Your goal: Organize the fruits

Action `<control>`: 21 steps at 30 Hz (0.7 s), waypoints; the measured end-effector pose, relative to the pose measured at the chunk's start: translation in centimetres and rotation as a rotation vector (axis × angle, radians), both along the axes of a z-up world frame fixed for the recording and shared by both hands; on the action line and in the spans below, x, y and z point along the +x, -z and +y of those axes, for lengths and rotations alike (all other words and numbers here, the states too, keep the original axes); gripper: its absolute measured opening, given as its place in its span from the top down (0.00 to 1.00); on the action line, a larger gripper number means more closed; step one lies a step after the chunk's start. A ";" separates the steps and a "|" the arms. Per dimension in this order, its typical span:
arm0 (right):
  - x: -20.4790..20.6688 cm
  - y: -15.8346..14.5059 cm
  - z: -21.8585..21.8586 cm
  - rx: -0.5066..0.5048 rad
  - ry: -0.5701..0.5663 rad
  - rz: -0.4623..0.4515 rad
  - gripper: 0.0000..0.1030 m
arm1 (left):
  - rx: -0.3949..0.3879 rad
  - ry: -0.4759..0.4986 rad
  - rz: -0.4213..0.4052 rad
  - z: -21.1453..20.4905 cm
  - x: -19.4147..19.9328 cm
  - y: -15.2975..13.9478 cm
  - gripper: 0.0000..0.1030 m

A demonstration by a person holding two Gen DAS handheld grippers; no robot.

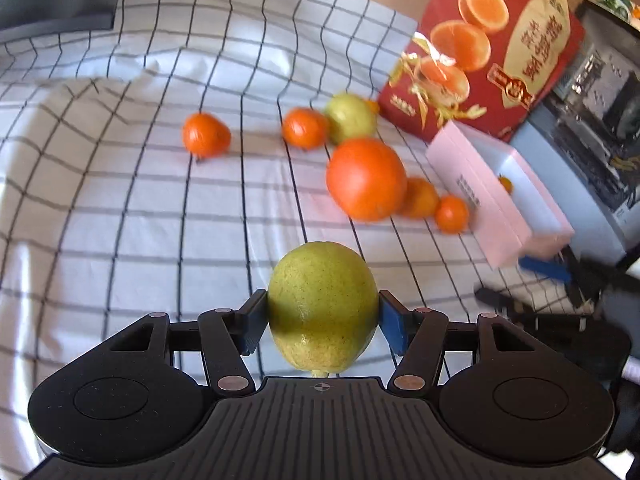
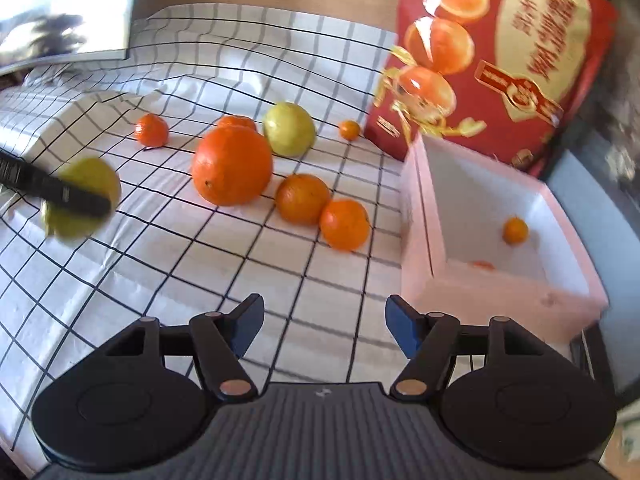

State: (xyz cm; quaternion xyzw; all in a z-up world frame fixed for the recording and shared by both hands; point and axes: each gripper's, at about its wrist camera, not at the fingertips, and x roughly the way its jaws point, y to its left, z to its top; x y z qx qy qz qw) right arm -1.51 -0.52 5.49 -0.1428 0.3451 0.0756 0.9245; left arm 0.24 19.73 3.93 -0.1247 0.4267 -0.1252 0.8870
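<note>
Left wrist, yellow-green speckled lemon (image 1: 322, 306), tongs (image 1: 322, 322) clamped

A yellow-green speckled lemon (image 1: 322, 306) is sitting clamped between the left tool's (image 1: 322, 322) blue pads, raised above the checked cloth. A large round orange (image 2: 232, 165), a second yellow-green lemon (image 2: 289, 129) and several small mandarins are lying loose nearby, while one small mandarin (image 2: 515, 231) is resting inside the pink-white foam box (image 2: 424, 196).
</note>
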 end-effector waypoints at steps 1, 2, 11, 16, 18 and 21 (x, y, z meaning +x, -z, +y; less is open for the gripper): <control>0.3 -0.2 0.3 -0.015 -0.012 -0.008 0.36 | 0.010 0.002 0.005 -0.3 -0.3 0.2 0.38; 0.7 -0.3 0.6 -0.032 -0.024 -0.019 0.38 | 0.019 0.005 0.012 -0.6 -0.4 0.4 0.38; 6.4 0.1 1.7 -0.093 0.003 -0.043 0.50 | 0.034 0.010 0.019 -0.9 -1.1 0.9 0.38; 8.6 1.6 2.2 -0.169 0.010 -0.021 0.55 | 0.066 0.021 0.013 -1.3 -1.0 0.9 0.38; 8.8 1.8 2.0 -0.147 0.013 0.003 0.64 | 0.073 0.025 0.016 -1.4 -1.0 0.8 0.38; 7.9 1.3 1.6 -0.091 0.010 0.013 0.65 | 0.079 0.029 0.017 -1.5 -0.9 0.8 0.38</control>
